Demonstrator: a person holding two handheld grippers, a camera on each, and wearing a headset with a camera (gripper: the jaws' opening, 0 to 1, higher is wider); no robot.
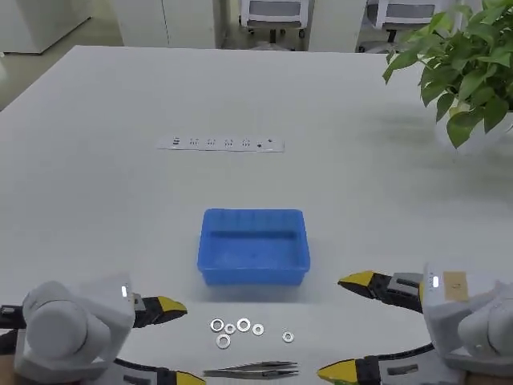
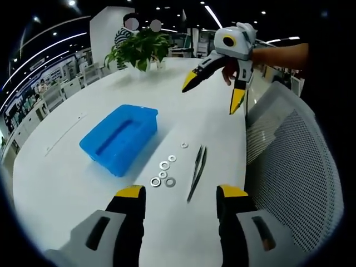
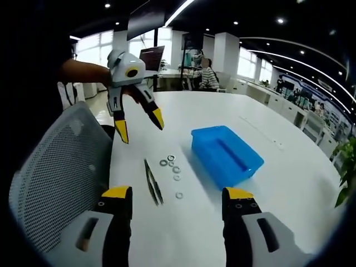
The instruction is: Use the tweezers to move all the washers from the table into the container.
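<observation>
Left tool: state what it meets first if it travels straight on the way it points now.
Probably the tweezers, lying ahead in line with the gap of the open left tool; the washers sit slightly aside. Height above the table is unclear, so it might pass over them.

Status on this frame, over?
Both open, empty: left gripper, right gripper. On table: tweezers, five washers, beside empty blue container. Nothing blocking.
</observation>
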